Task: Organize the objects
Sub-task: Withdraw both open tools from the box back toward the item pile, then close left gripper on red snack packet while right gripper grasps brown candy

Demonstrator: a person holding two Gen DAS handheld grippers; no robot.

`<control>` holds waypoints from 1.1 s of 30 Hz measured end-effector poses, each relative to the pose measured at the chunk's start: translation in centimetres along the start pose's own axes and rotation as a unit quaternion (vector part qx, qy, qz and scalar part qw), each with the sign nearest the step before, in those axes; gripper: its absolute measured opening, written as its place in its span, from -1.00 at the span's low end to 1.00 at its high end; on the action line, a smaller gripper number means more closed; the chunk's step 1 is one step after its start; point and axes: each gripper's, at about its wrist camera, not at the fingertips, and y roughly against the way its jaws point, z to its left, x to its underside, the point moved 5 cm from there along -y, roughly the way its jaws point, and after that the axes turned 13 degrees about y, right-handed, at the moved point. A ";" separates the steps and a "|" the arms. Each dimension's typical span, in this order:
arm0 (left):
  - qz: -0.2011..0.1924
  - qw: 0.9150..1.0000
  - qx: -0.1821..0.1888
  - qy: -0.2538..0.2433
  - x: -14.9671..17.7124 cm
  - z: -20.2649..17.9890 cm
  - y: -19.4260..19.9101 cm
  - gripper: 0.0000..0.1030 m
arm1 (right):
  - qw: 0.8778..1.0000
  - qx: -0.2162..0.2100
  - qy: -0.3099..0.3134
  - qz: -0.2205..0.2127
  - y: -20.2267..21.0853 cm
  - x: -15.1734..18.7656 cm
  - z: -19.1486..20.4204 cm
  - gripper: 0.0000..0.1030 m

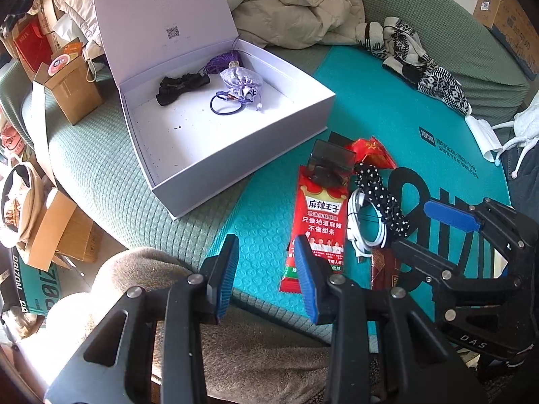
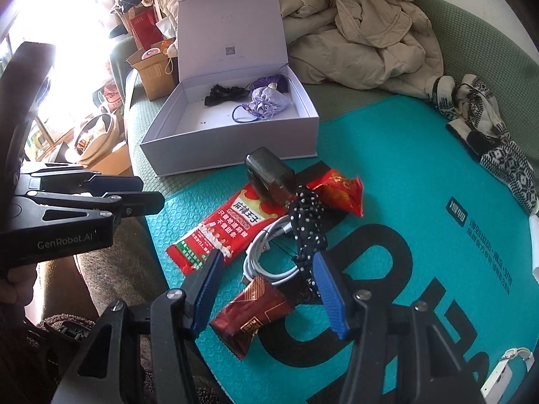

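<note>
Center frame on the teal mat (image 2: 421, 175): three snack packs, one white cable (image 2: 266, 262), one polka-dot scrunchie (image 2: 308, 225), one dark charger (image 2: 269, 176). Upper-middle, white box (image 2: 235, 155) holds three items. Left gripper (image 1: 267, 269) and right gripper (image 2: 269, 286) both gape open, empty.

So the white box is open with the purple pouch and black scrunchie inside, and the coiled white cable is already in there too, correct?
Not quite. The white box is open and holds the purple pouch and black scrunchie, but the coiled white cable is not inside. The right wrist view shows it lying on the teal mat, among the snack packets in front of the open right claw.
</note>
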 end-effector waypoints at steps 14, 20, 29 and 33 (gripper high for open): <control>0.051 0.998 0.032 -0.014 0.9 -0.6 -4.0 -0.37 | 0.998 -0.016 -0.045 0.047 -2.7 2.2 0.1 0.08; 0.047 0.998 0.038 -0.020 0.6 -0.9 -4.3 0.06 | 0.996 -0.022 -0.050 0.069 -4.0 3.2 0.4 0.08; 0.068 0.995 0.048 -0.049 0.9 -2.7 -6.0 0.21 | 0.997 -0.001 -0.040 0.066 -3.6 4.1 -1.3 0.05; 0.080 0.994 0.048 -0.058 1.3 -3.5 -7.2 0.23 | 0.997 0.009 -0.039 0.068 -3.5 4.2 -1.9 -0.28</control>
